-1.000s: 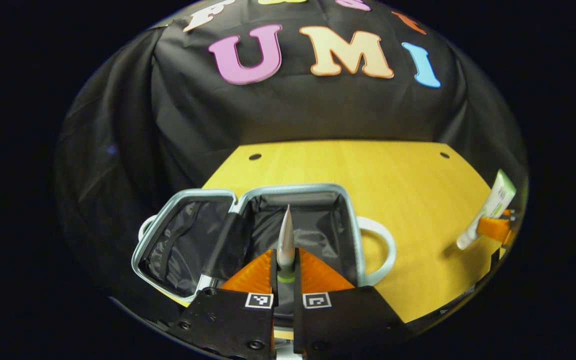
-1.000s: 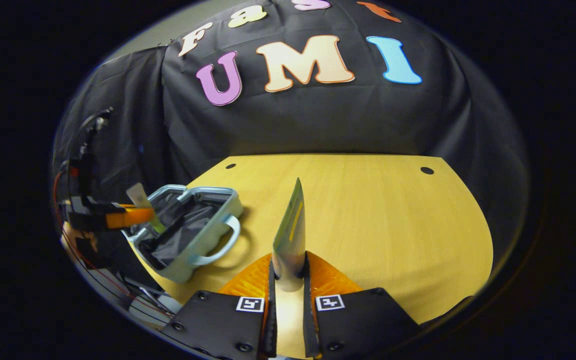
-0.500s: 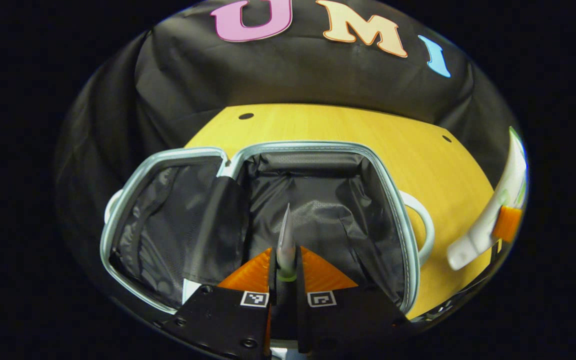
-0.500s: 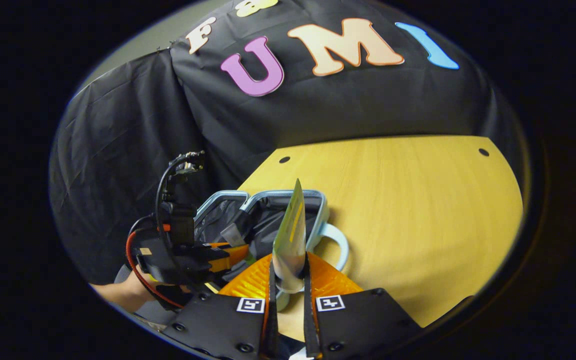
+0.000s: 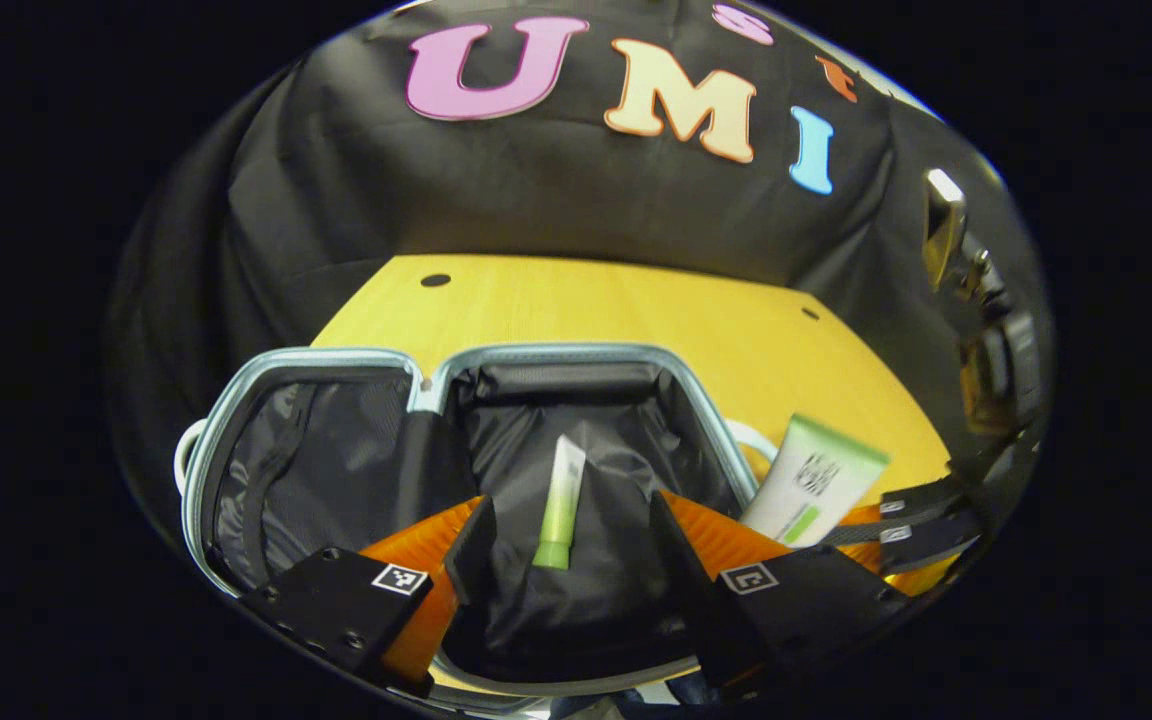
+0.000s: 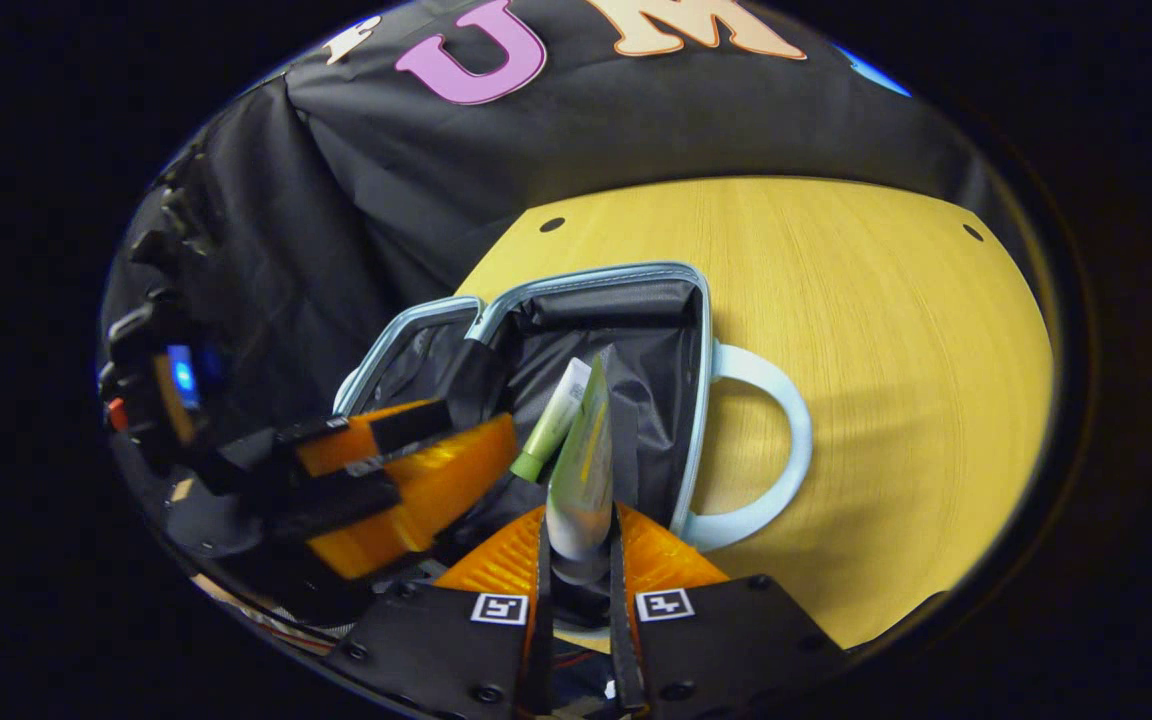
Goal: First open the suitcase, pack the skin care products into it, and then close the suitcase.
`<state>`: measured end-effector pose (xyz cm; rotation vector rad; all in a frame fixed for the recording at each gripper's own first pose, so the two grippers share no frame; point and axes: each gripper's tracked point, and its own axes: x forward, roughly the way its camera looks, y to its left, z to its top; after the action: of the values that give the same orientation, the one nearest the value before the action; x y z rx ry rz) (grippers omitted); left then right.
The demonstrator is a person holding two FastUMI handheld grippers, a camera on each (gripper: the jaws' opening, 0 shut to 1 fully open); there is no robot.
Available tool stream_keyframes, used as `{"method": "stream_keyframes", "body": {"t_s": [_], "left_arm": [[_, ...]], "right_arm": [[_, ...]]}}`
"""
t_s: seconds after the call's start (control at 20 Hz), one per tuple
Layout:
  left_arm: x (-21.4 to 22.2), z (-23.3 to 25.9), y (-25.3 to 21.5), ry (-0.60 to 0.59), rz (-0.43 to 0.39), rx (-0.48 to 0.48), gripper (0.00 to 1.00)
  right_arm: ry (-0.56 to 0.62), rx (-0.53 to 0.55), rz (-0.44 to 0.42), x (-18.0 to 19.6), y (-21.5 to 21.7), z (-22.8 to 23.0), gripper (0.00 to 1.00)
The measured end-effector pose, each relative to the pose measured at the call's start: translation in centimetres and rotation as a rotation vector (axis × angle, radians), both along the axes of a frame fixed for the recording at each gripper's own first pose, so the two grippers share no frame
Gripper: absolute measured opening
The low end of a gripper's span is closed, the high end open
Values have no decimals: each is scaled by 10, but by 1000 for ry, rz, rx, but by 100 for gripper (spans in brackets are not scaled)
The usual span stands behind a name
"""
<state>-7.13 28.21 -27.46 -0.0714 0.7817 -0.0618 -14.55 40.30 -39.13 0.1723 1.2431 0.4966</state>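
The pale blue suitcase (image 5: 596, 352) lies open on the yellow table, showing its black lining. A slim tube with a green cap (image 5: 558, 500) rests on the lining of the right half. My left gripper (image 5: 571, 508) stands open around the tube, its fingers well apart on either side and not touching it. In the right gripper view my right gripper (image 6: 578, 520) is shut on a white-and-green tube (image 6: 581, 470), held upright over the same half of the suitcase (image 6: 701, 380), beside the slim tube (image 6: 553, 415). The left gripper view shows that held tube (image 5: 811, 480) at the suitcase's right rim.
The suitcase's pale handle (image 6: 786, 440) sticks out to the right over the yellow table (image 6: 886, 350). The left half of the case (image 5: 326, 450) holds a black mesh pocket. The booth's black cloth wall rises behind the table.
My left gripper has opened and let go of the slim tube, which now lies in the suitcase. My right gripper has carried the white-and-green tube over to the case.
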Motion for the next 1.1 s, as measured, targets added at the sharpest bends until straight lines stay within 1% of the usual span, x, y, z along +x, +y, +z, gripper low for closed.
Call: {"method": "stream_keyframes", "body": {"t_s": [0.05,0.15,0.2,0.25,0.3,0.4,0.5,0.7,0.85,0.95,1.05,1.1], "left_arm": [[3,8,15,-23,30,7,89],[5,19,47,-38,87,10,90],[4,22,68,-41,121,24,90],[2,25,93,-44,160,45,92],[0,28,114,-51,198,59,90],[-4,36,158,-64,282,53,91],[-10,38,206,-66,364,60,91],[-22,35,310,-58,504,163,91],[-37,22,365,-8,564,201,91],[-44,3,384,48,581,216,91],[-48,-27,390,99,591,199,91],[-52,-31,393,124,590,180,89]], "right_arm": [[-16,-6,-6,5,1,0,30],[-59,22,-44,24,8,8,36],[-93,33,-73,37,11,13,29],[-123,38,-97,48,11,18,45],[-150,55,-120,56,12,24,59],[-191,83,-161,70,12,37,79],[-220,87,-192,81,5,45,98],[-272,42,-243,91,-20,54,98],[-295,15,-268,96,-29,57,98],[-302,-4,-281,98,-35,57,98],[-304,-14,-294,100,-39,58,98],[-306,-19,-298,100,-41,59,98]]}}
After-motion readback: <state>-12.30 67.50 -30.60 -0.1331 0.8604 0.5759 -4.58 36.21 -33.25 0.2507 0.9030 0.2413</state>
